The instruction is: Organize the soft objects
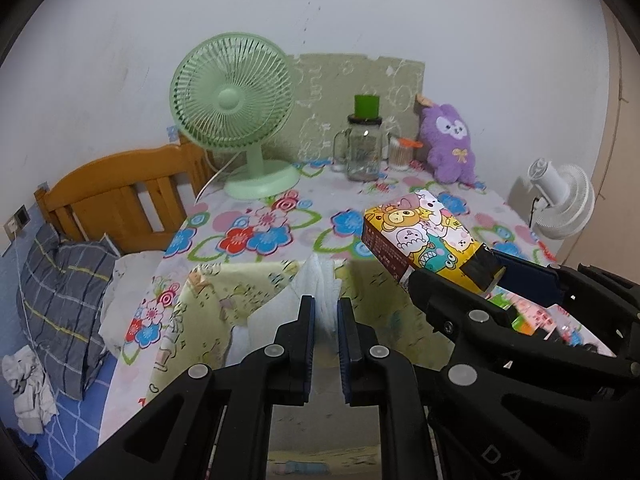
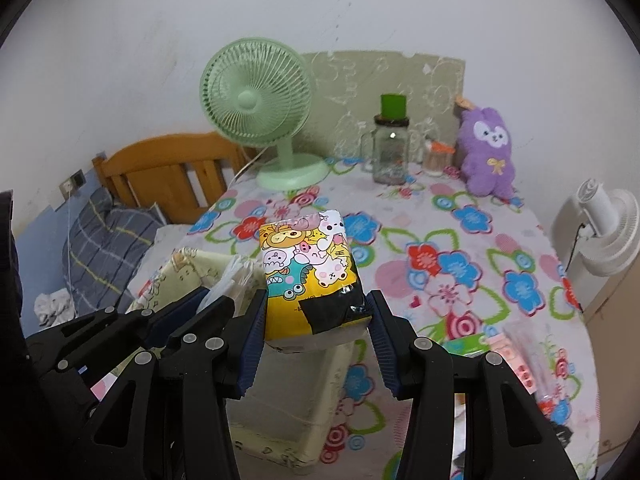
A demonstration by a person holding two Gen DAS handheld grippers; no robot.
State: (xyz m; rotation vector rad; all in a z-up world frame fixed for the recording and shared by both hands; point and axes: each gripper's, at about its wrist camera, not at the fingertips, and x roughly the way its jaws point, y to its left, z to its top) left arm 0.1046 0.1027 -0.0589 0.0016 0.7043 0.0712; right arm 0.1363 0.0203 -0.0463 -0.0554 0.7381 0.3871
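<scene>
My left gripper is shut on a wad of white tissues, held over a pale yellow fabric box at the near edge of the table. In the right wrist view the same gripper sits at the left with the tissues above the box. Beside it, my right gripper is shut on a tissue pack with cartoon animals, held over the box's right side. From the left wrist view that pack and the right gripper show at the right. A purple plush sits at the table's far right.
A green fan, a glass jar with a green lid and a small swab container stand at the back of the floral tablecloth. A white fan is off the right edge. A wooden headboard and striped pillow lie left.
</scene>
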